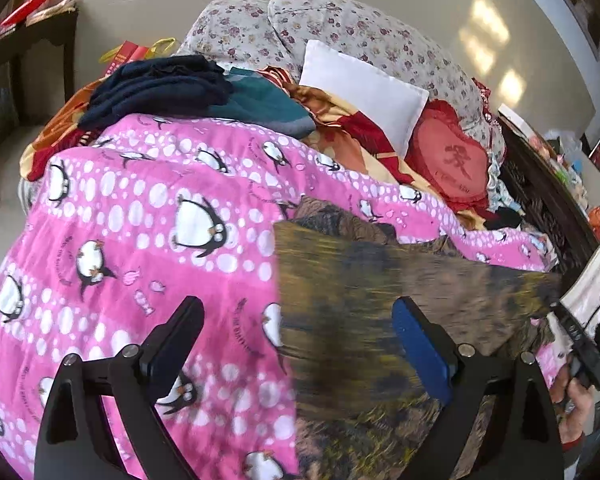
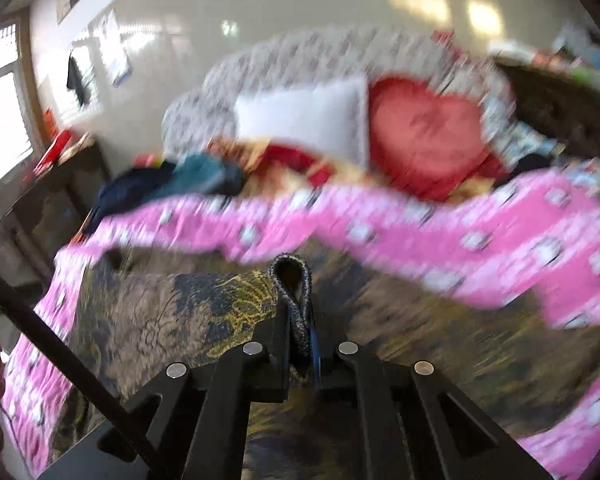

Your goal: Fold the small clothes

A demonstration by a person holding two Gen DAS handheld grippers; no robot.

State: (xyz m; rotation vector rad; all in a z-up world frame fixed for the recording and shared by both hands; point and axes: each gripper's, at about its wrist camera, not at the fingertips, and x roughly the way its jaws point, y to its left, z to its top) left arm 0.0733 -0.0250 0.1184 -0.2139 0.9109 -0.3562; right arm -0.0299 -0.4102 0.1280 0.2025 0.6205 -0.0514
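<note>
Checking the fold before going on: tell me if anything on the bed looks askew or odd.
Only the brown-and-yellow patterned garment itself: it lies rumpled on the pink penguin blanket, one edge pinched into a loop in the shut right gripper. The left gripper hangs open above it, holding nothing.

So the garment [image 1: 380, 320] you're working on is a murky brown and dark grey print with yellow-olive patches, kind of a crackled, lacy pattern. It's lying on a hot pink blanket [image 1: 120, 240] covered in white dots and black-and-white penguins. Your left claw [image 1: 296, 344] is black with one blue pad. Further back you've got a navy and teal pile of clothes [image 1: 188, 92], a plain white pillow [image 1: 364, 92], a red heart cushion [image 1: 452, 160], and a grey-white quilt with maroon flowers [image 1: 340, 24].
</note>
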